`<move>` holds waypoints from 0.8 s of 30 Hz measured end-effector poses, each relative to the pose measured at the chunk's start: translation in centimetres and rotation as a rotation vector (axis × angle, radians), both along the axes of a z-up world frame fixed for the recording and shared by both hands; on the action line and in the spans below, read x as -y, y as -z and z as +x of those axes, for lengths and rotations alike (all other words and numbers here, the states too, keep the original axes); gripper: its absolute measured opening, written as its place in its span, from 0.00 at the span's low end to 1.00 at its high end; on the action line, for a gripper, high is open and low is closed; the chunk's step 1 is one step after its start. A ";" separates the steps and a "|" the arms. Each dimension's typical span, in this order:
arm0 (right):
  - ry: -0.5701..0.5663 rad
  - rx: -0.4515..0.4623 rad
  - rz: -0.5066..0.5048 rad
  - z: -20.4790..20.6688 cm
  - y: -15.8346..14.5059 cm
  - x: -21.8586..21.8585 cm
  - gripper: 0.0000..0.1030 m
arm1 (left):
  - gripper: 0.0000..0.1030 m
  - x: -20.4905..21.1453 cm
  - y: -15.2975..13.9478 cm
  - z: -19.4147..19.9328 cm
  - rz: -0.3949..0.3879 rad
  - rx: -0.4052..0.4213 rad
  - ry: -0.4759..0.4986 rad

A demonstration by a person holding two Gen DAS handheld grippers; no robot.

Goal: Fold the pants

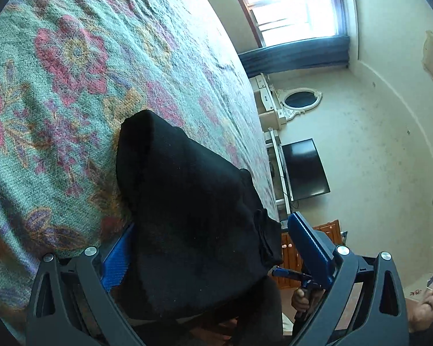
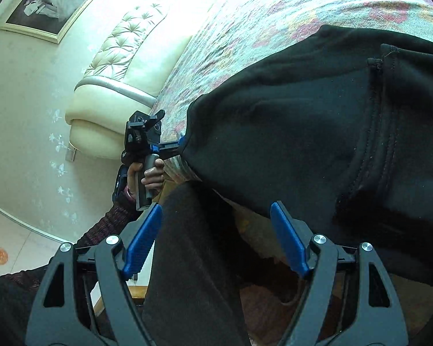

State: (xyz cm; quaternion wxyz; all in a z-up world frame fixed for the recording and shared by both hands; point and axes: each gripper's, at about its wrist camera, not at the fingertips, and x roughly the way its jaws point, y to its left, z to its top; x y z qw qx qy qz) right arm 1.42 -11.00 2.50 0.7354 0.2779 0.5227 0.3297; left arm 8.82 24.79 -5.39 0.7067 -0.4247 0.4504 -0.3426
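Black pants point(image 1: 187, 216) are lying bunched at the edge of the bed, on the floral bedspread point(image 1: 72, 66); part of the fabric is draping off the side.

My left gripper point(image 1: 216, 248) is sitting with its blue pads spread wide. The cloth is filling the gap and covering most of the left pad point(image 1: 118, 256), while the right pad point(image 1: 311, 248) is standing clear of it. I'm reading that as released, not pinching. From the right wrist view, this same gripper point(image 2: 182, 141) is meeting the pants at the bed's edge, but its tips are hidden behind the cloth there.

My right gripper point(image 2: 216, 236) is hanging below the bed's edge, fingers apart, gripping nothing. The pants' seam point(image 2: 378, 132) is running above it, to the right.

I'm finding no readable writing, brand or label on the pants or the grippers. The framed picture point(image 2: 54, 3) on the wall is showing a pale figure, no text. A dark television point(image 1: 306, 170) is standing by the far wall.
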 end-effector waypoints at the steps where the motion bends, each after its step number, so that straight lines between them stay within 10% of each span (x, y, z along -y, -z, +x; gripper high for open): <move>1: -0.002 -0.003 -0.004 -0.2 0.1 -0.2 0.75 | 0.94 0.3 -0.1 0.0 0.014 0.001 -0.002; 4: -0.002 -0.020 -0.011 -0.8 0.7 -0.6 0.75 | 0.83 1.9 -0.6 0.0 0.126 0.006 0.024; 5: 0.004 -0.026 -0.013 -0.9 0.9 -0.4 0.75 | 0.52 2.3 -0.2 -0.3 0.174 -0.007 0.040; 7: 0.015 -0.042 -0.014 -1.2 1.5 -0.2 0.75 | 0.27 3.2 0.9 -0.1 0.238 -0.066 0.044; 14: 0.088 -0.059 -0.008 -2.9 2.4 2.1 0.75 | 0.14 3.3 -0.5 -0.7 0.212 -0.035 -0.023; 24: 0.170 -0.014 0.007 -5.3 1.7 5.3 0.75 | 0.14 9.4 -9.8 -0.3 0.131 0.110 -0.016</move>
